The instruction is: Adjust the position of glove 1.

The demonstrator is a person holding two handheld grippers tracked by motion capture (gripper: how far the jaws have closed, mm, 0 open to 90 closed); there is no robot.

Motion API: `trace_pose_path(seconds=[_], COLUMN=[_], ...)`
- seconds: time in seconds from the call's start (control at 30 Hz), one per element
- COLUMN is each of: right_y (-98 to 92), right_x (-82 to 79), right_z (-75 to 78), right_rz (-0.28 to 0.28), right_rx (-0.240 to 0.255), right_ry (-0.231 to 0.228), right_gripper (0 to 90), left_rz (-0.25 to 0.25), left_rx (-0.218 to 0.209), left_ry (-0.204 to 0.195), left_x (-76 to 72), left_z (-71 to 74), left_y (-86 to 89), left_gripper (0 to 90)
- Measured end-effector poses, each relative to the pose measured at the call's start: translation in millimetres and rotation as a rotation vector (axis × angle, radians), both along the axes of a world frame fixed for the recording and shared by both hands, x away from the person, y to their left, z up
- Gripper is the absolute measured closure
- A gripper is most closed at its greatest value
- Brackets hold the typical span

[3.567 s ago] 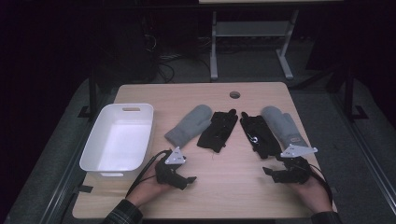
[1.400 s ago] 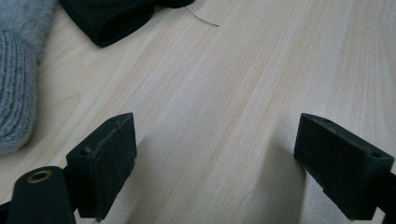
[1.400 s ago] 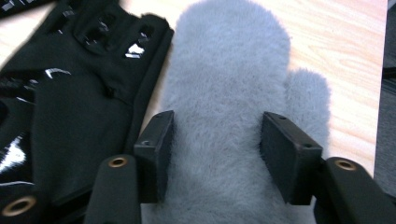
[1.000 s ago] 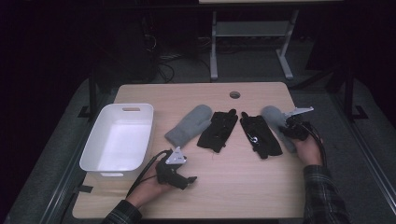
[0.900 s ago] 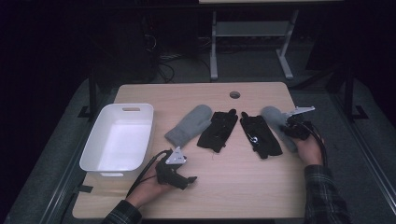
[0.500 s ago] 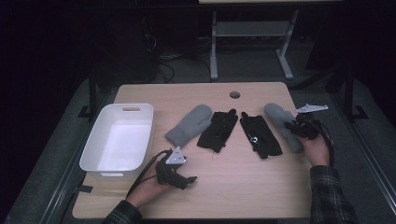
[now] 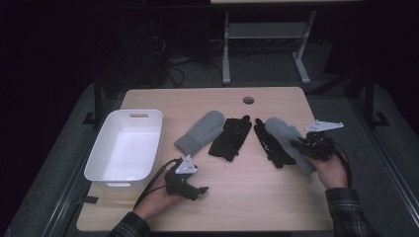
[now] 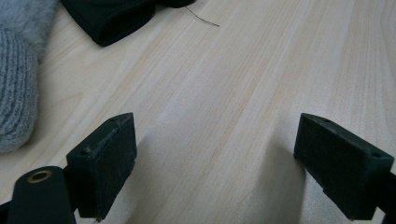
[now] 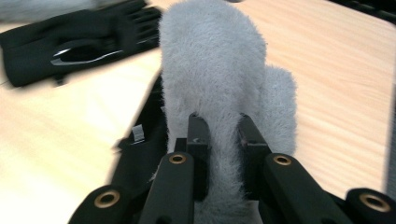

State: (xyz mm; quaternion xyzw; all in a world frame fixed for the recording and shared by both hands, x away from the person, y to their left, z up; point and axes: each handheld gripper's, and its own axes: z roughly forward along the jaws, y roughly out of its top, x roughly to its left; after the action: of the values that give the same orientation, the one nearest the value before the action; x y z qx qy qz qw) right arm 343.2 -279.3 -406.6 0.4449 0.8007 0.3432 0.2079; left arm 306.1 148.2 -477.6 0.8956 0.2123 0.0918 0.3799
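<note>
Right gripper [image 9: 218, 140] clamps the grey mitten [image 9: 210, 70] at its cuff, over a black glove [image 7: 269, 143]; left gripper [image 8: 215, 158] rests wide open above bare table [image 8: 224, 93]

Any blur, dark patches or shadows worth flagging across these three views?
High view: the room around the table is nearly black. Right gripper view: the black glove at left is smeared, the grey mitten in the jaws sharper. Left gripper view: crisp, soft jaw shadows on the wood.

Grey mitten [image 9: 210, 79], black gloves [image 7: 231, 138], white bin [image 7: 96, 168]
</note>
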Motion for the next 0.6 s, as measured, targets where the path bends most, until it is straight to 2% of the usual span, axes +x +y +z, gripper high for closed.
trace_pose_path(seconds=[0.1,0.13,0.23,0.43,0.5,0.6], right_y=[9.2,18.4,27.6,57.1,60.1,68.5], right_x=[-8.4,-17.0,-25.2,-47.6,-50.3,-57.1], right_z=[0.4,1.1,0.8,-5.3,-6.6,-12.3], right_rz=[0.032,0.062,0.088,0.179,0.188,0.229], right_rx=[-0.002,-0.005,0.005,0.001,0.001,-0.013], right_ry=[0.003,0.009,0.012,0.040,0.047,0.059], right_gripper=[79.3,79.3,79.3,79.2,79.1,78.9], left_rz=[0.003,0.005,0.006,0.005,0.005,0.005], left_rx=[-0.005,-0.009,-0.010,-0.006,-0.004,-0.004], left_ry=[0.003,0.004,0.004,0.005,0.004,0.004], left_x=[-0.4,-0.5,-0.6,-0.5,-0.5,-0.5], left_z=[-0.4,-0.6,-0.7,-0.5,-0.4,-0.4], left_y=[-0.1,-0.3,-0.4,-0.3,-0.2,-0.2], left_gripper=[12.2,12.2,12.2,12.2,12.2,12.2])
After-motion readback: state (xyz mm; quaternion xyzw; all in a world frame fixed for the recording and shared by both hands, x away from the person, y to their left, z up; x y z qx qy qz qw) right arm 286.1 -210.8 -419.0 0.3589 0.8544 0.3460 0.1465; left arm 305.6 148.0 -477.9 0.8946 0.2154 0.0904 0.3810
